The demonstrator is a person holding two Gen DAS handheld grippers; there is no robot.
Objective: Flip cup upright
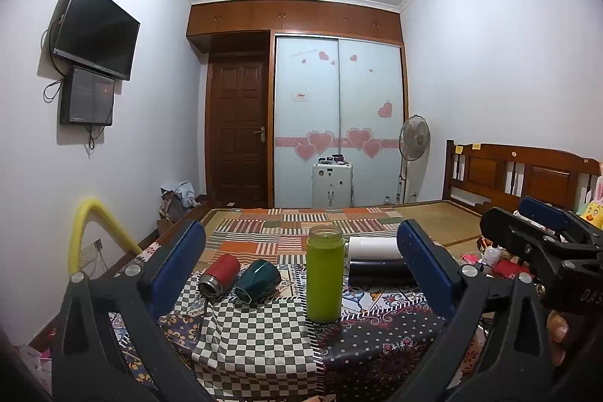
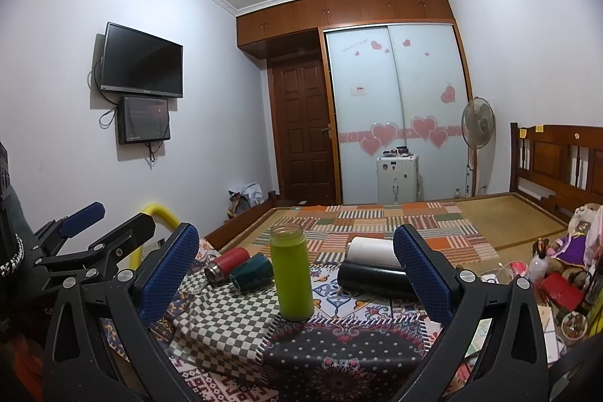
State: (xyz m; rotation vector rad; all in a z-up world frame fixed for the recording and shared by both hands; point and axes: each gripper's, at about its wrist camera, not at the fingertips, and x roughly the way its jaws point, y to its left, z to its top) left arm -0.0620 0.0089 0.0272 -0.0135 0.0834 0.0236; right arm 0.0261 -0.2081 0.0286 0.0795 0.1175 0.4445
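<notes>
Item: green cup (image 1: 325,274), tall cyl., mouth up, already standing upright on patchwork cloth (image 1: 256,334) over the bed; dead centre between the blue pads in left wrist view, a bit left of centre in right wrist view. Lying on sides nearby: red flask (image 1: 219,275), mouth toward camera, long axis running away and slightly right; dark teal cup (image 1: 258,279) touching or just beside it on its right, tipped over, open end facing near-left; white cup (image 1: 373,247) and black cup (image 1: 377,272) right of the green one, long axes approx. crosswise, black one nearer. Left gripper (image 1: 301,266): jaws spread wide, nothing held. Right gripper (image 2: 297,266): likewise spread wide, empty; also seen at right edge of left view. Relation that matters: red flask and teal cup lie left of centre, so left gripper is nearer them; white/black pair lie right, nearer right gripper. Judgement: one cup done, four left; which is next can't be told. Grasp prob. across the body, perpendicular to long axis, then rotate mouth up. Risk: round bodies may roll on soft cloth
</notes>
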